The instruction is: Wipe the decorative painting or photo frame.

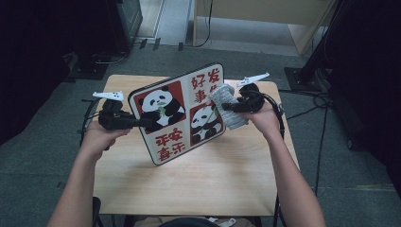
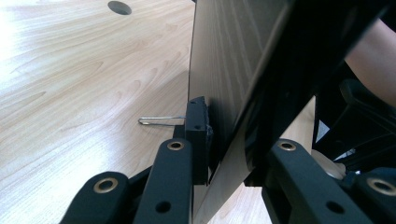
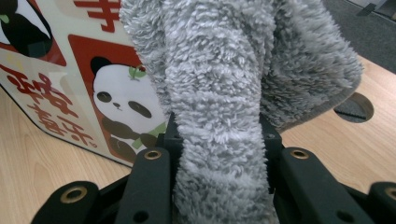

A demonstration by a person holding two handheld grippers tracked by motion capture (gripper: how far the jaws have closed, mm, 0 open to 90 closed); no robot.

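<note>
We see a person at a pale wooden surface (image 1: pixel 189 184) with a claw in each hand. The left claw (image 1: pixel 144 123) is clamped on the left edge of a flat rectangular board with rounded corners, printed with 2 pandas on red squares and red characters on cream (image 1: pixel 182 113). In the left gripper view, the left claw (image 2: pixel 224 154) has its jaws pressed against both faces of the board's plain wood-toned back and edge (image 2: pixel 233 70), so the grip is firm. The board stands tilted on its lower corner on the surface, leaning away from the person, printed face towards the high camera.

The right claw (image 1: pixel 226 107) is closed on a grey fluffy cloth (image 1: pixel 229 111), which is bunched up and pressed against the right edge of the board's printed face. In the right gripper view the right claw (image 3: pixel 219 154) holds the cloth (image 3: pixel 224 93) squeezed between its 2 jaws, and the cloth rises in thick folds above them, touching the board (image 3: pixel 70 79) beside the lower panda.

A round cable hole (image 3: pixel 354 108) sits in the surface just behind the cloth.
</note>
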